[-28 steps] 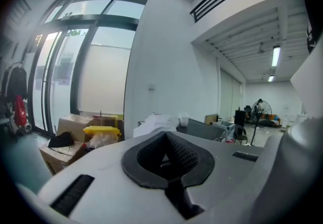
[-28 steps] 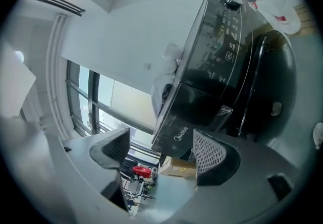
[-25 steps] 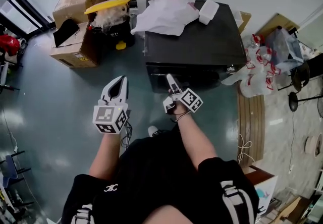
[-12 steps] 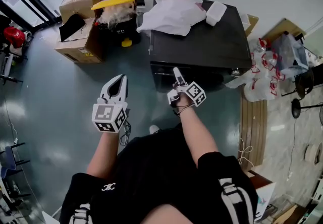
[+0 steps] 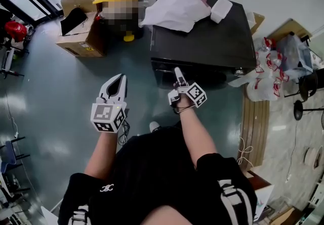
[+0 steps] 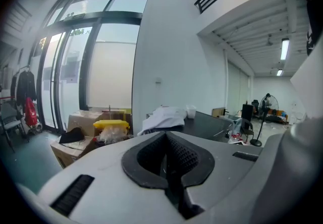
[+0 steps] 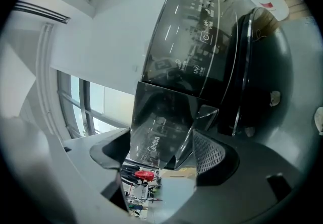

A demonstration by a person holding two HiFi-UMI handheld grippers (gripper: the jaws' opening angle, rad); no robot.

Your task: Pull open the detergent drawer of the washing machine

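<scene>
From the head view, the black washing machine (image 5: pixel 212 41) sits in the upper middle of the frame with a white cloth (image 5: pixel 174 11) piled on its top. The right claw (image 5: pixel 177 73) is up against the machine's front edge. The left claw (image 5: pixel 117 79) hangs over the floor to the left, well apart from the machine. In the upper left, an open cardboard box (image 5: pixel 81 44) has a black thing (image 5: pixel 73 19) lying in it. Both claws are in almost the same spots as half a second ago. In the left gripper view, the left claw (image 6: pixel 165 140) is closed with nothing in it. Far behind it are the washing machine (image 6: pixel 207 124), the white cloth (image 6: pixel 161 116) and the cardboard box (image 6: pixel 75 119). In the right gripper view, the right claw (image 7: pixel 161 155) is wide, and the shiny dark detergent drawer (image 7: pixel 161 122) sits right in its gap, in the middle of the frame. I cannot tell if the pads touch it.
</scene>
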